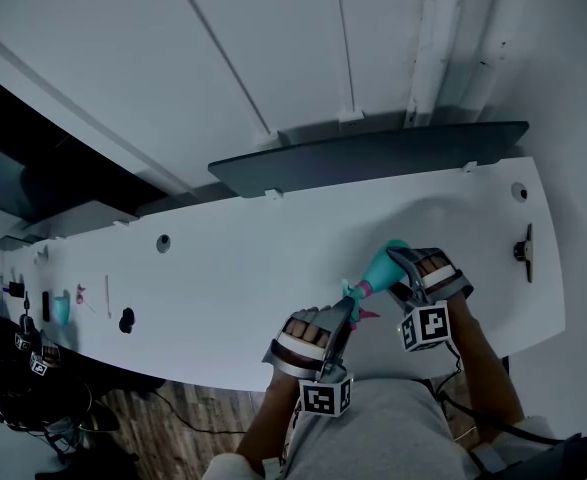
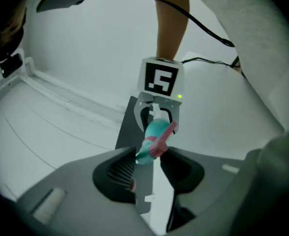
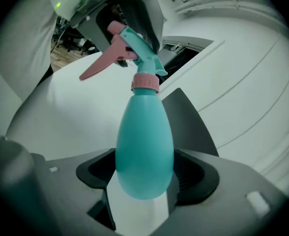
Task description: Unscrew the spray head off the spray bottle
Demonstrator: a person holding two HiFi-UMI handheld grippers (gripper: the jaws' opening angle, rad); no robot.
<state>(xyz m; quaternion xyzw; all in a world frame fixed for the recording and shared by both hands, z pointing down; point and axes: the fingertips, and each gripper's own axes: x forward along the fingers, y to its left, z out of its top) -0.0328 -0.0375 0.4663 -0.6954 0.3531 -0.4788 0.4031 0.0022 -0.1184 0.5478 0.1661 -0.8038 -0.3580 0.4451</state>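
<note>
A teal spray bottle (image 1: 381,266) is held just above the white table (image 1: 253,278), lying tilted between my two grippers. My right gripper (image 1: 395,258) is shut on the bottle's wide egg-shaped body (image 3: 144,146), one pad on each side. The teal and pink spray head (image 3: 134,48), with its pink trigger and pink collar (image 3: 145,82), points towards my left gripper (image 1: 347,308). In the left gripper view the spray head (image 2: 151,149) sits between the jaws of my left gripper (image 2: 149,166), which is shut on it at the tips.
A dark panel (image 1: 373,158) runs along the table's far edge by the wall. Far left on the table lie a small teal item (image 1: 61,308) and a black one (image 1: 126,320). A black fitting (image 1: 523,251) sits near the right edge.
</note>
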